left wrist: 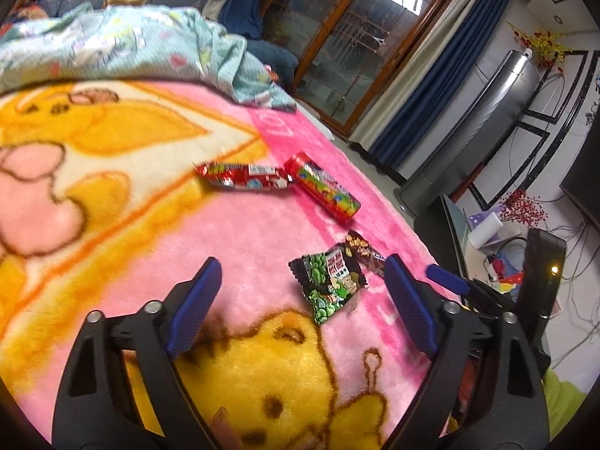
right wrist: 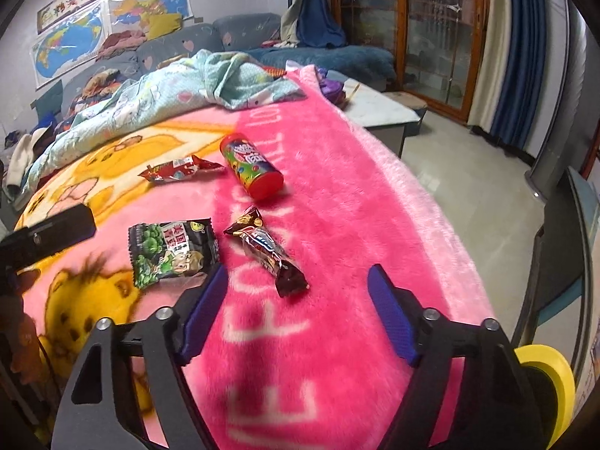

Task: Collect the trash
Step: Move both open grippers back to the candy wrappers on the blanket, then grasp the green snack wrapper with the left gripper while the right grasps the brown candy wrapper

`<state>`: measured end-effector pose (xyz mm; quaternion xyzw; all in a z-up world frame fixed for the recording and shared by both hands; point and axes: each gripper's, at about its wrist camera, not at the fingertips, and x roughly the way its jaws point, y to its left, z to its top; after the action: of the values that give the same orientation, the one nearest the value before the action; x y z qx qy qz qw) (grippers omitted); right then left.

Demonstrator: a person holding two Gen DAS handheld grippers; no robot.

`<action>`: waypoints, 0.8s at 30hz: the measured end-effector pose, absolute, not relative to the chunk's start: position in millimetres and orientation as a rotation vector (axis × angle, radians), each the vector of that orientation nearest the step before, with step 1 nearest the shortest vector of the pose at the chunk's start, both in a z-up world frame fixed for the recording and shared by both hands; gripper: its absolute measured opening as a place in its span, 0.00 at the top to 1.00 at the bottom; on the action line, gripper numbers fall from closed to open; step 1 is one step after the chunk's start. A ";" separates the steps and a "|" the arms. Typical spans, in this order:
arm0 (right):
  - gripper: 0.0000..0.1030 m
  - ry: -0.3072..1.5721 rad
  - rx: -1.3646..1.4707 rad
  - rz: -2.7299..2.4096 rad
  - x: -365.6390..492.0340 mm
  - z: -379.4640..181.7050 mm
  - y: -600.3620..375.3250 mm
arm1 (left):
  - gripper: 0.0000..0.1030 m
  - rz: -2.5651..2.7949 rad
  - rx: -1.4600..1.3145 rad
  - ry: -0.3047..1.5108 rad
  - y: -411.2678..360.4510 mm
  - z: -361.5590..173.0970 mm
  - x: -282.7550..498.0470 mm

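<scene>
While both claws are held low over the pink blanket (right wrist: 337, 172), nothing is gripped in either. The left gripper (left wrist: 300, 300) is kept wide, its blue pads apart, and the green-and-black snack packet (left wrist: 330, 285) is framed between them without being touched; judging by that framing, it is the piece being lined up for the first pick. The right gripper (right wrist: 298, 311) is likewise spread with bare blanket between its pads, and it is pointed at the dark candy wrapper (right wrist: 268, 251), which lies just ahead of the fingertips, so one piece seems to be assigned to each hand.

The snack packet is seen flat and crinkled, printed with green peas and a cartoon figure, with serrated ends. Just beside it, the candy wrapper is seen twisted and partly clear, dark brown at its ends. Farther off, a red tube (right wrist: 251, 167) with bright coloured print is laid on its side, and a red foil wrapper (right wrist: 176, 170) is found next to its far end, crumpled and shiny. Beyond these, a pale blue quilt (right wrist: 168, 86) is heaped at the blanket's far edge. No bin is shown in either view.
</scene>
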<state>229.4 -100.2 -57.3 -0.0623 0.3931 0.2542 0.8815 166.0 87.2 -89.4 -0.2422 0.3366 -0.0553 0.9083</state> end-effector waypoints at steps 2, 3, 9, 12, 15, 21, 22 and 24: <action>0.38 0.827 -0.142 0.539 233.4 -60.6 -97.2 | 0.31 -0.128 -0.512 0.712 85.7 -94.3 170.0; 0.39 0.831 -0.148 0.547 235.8 -62.5 -94.9 | 0.32 -0.140 -0.522 0.724 84.5 -97.8 173.0; 0.62 0.868 -0.154 0.558 244.0 -73.8 -88.8 | 0.44 -0.185 -0.556 0.771 78.6 -111.7 184.6; 0.72 0.860 -0.147 0.560 241.5 -74.3 -90.6 | 0.53 -0.207 -0.560 0.784 75.3 -115.9 189.4; 0.77 0.851 -0.126 0.564 239.2 -75.9 -93.9 | 0.65 -0.218 -0.565 0.798 73.6 -119.4 191.6; 0.81 0.842 -0.098 0.546 229.2 -76.1 -97.6 | 0.89 -0.222 -0.569 0.823 72.1 -123.5 190.5; 0.81 0.842 -0.094 0.543 226.8 -75.9 -98.3 | 0.92 -0.226 -0.576 0.829 72.6 -124.7 190.2; 0.81 0.846 -0.084 0.544 222.8 -75.3 -99.9 | 0.94 -0.231 -0.582 0.829 74.1 -124.5 188.2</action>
<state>222.8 -99.9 -75.3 -0.0401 0.4051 0.2605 0.8755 188.2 74.1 -124.5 -0.2783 0.3961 -0.1103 0.8681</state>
